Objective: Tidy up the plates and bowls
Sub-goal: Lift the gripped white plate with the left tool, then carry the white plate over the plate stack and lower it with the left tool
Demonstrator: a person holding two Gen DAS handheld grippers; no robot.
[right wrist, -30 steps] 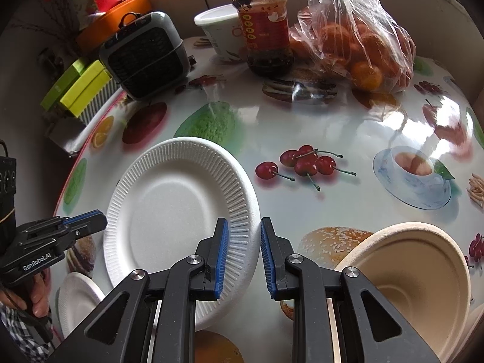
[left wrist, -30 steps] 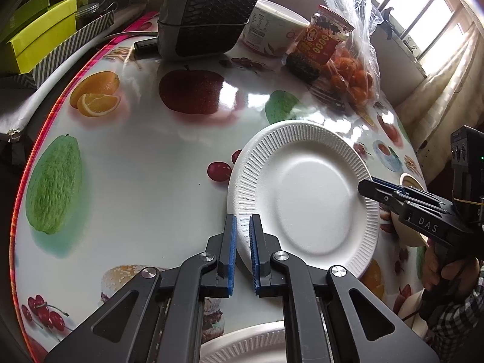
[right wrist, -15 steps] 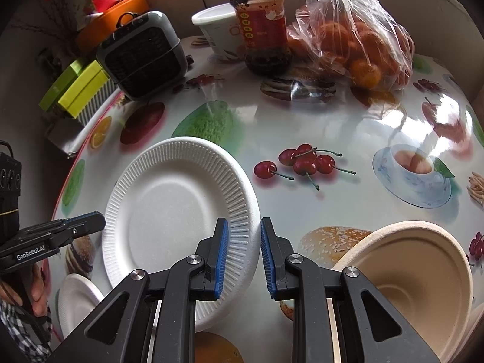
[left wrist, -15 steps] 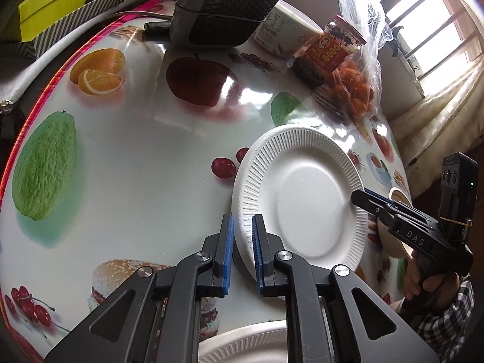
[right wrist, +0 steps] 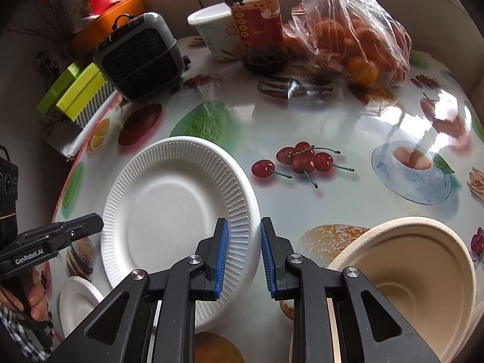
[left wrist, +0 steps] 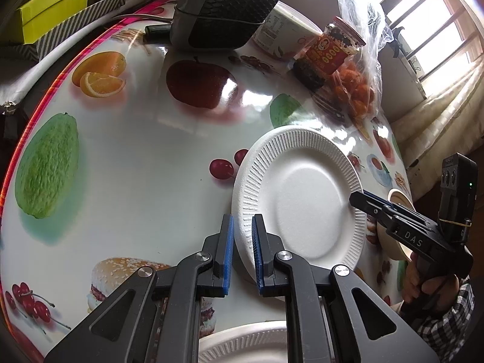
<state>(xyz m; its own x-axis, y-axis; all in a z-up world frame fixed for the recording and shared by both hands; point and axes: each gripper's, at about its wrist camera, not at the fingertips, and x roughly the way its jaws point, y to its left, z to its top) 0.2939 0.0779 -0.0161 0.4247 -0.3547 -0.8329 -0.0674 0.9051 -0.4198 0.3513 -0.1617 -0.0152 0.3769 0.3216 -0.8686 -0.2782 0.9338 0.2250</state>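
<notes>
The large white plate [left wrist: 302, 199] sits in the middle of the worktop [right wrist: 332, 115], a glossy round surface printed with fruit, and nothing lies on the plate. The left tool [left wrist: 242, 220] has its jaws drawn narrow, with the plate's ribbed rim caught between the blue pads at the near left edge. The right tool [right wrist: 243, 224] is equally narrow and grips the opposite side of the same rim. In the left wrist view a hand [left wrist: 429, 284] in a checked sleeve holds the right tool's handle at the lower right of the frame.

A tan bowl [right wrist: 408, 272] stands at the lower right of the right wrist view, just beside the right tool, tilted and empty. A small white plate [right wrist: 75, 299], also bare, lies at the lower left, near the large one.

Along the top of the frame stand a glass jar [right wrist: 257, 24] with a red label and dark contents, and a clear plastic bag [right wrist: 348, 39] full of oranges that leans against the jar. A white tub [right wrist: 211, 30] sits just behind the jar; I cannot tell what is inside. A dark mesh-fronted appliance [right wrist: 139, 57] stands to its left, with yellow-green boxes [right wrist: 75, 90] beyond the worktop's edge.
</notes>
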